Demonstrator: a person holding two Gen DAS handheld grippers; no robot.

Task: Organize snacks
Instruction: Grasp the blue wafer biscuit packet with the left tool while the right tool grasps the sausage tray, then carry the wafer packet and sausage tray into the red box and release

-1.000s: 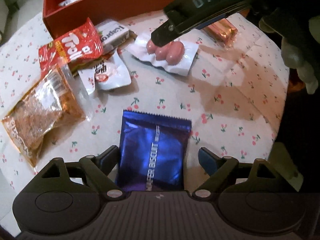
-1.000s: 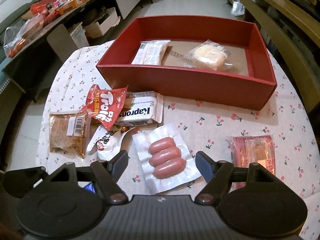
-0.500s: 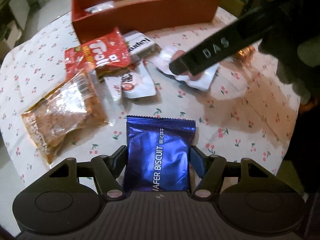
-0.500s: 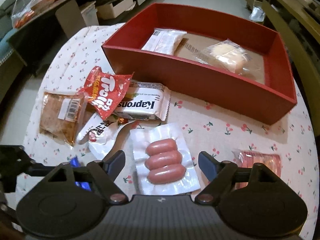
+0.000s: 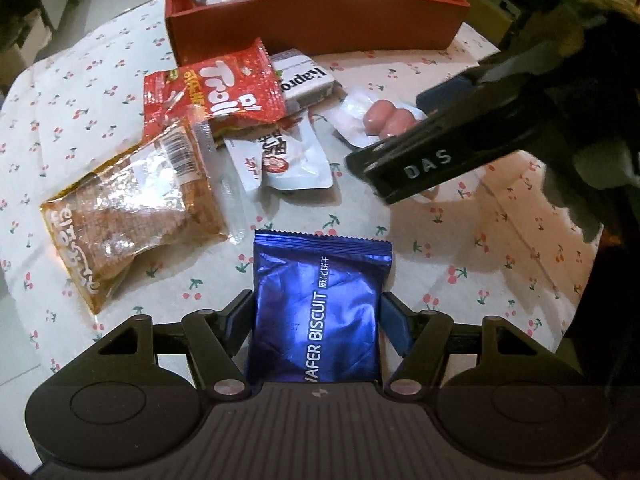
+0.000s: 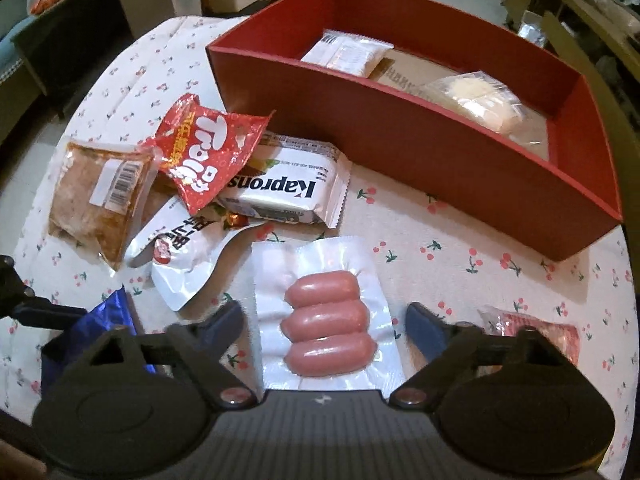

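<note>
A blue wafer biscuit pack point(image 5: 316, 304) lies on the cherry-print tablecloth, and my left gripper point(image 5: 318, 316) is shut on its two long sides. A clear pack of three pink sausages point(image 6: 326, 320) lies flat between the fingers of my right gripper point(image 6: 324, 320). Its jaws are closing, with a thin gap still at each edge of the pack. In the left wrist view the right gripper's black finger point(image 5: 424, 160) covers part of the sausage pack point(image 5: 380, 120). The red box point(image 6: 440, 160) stands behind, with a white packet point(image 6: 348, 52) and a wrapped bun point(image 6: 480, 100) inside.
Left of the sausages lie a red Trolli bag point(image 6: 208, 152), a white Kaprons bar point(image 6: 280, 188), a brown snack pack point(image 6: 96, 200) and a white pouch point(image 6: 180, 256). A pink-red pack point(image 6: 536, 328) lies at the right. The round table's edge is close on the left.
The left jaws have come in onto the blue wafer pack's sides. The right gripper has sunk closer over the sausage pack. Both views have rolled a little.
</note>
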